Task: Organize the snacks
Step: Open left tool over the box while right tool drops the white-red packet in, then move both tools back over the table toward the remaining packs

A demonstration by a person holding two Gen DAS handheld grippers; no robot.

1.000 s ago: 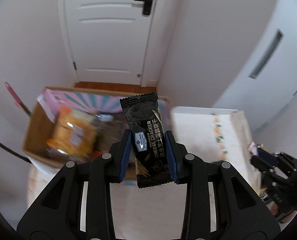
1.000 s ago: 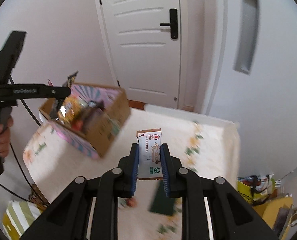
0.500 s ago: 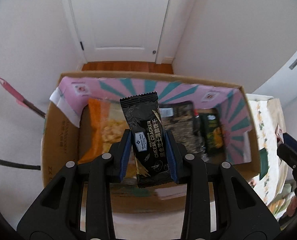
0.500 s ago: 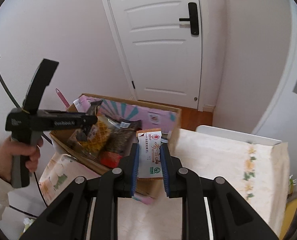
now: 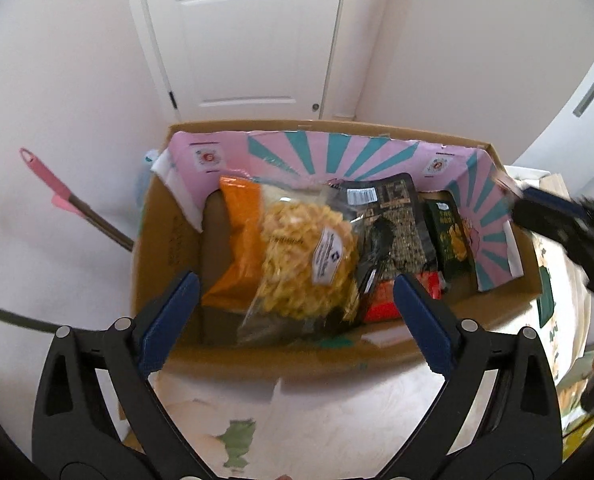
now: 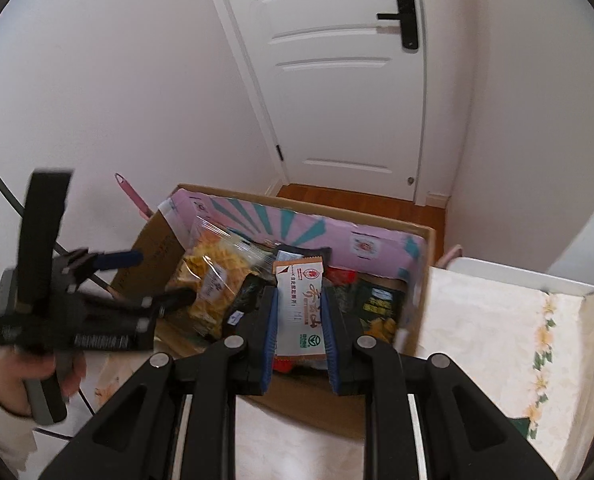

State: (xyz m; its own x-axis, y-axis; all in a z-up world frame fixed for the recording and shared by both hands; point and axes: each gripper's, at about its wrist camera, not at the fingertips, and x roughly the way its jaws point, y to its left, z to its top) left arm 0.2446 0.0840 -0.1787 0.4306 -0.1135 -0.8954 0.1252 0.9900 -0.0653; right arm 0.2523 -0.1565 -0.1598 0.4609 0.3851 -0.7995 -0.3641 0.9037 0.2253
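A cardboard box (image 5: 165,248) with a pink and teal lining stands on the table and holds several snack bags: a yellow bag (image 5: 305,256), an orange bag (image 5: 241,232), dark packets (image 5: 397,224). My left gripper (image 5: 293,320) is open and empty over the box's near edge. My right gripper (image 6: 299,320) is shut on a white and brown snack bar (image 6: 300,308), held above the box (image 6: 417,292). The left gripper also shows in the right wrist view (image 6: 153,280); the right one shows blurred in the left wrist view.
The table has a floral cloth (image 6: 497,340). A white door (image 6: 337,80) and walls stand behind the box. A pink-handled tool (image 5: 73,204) leans at the box's left. A white bin edge (image 6: 517,276) sits right of the box.
My left gripper has opened and the black cheese cracker packet has left it. My right gripper has moved left over the box with the snack bar.
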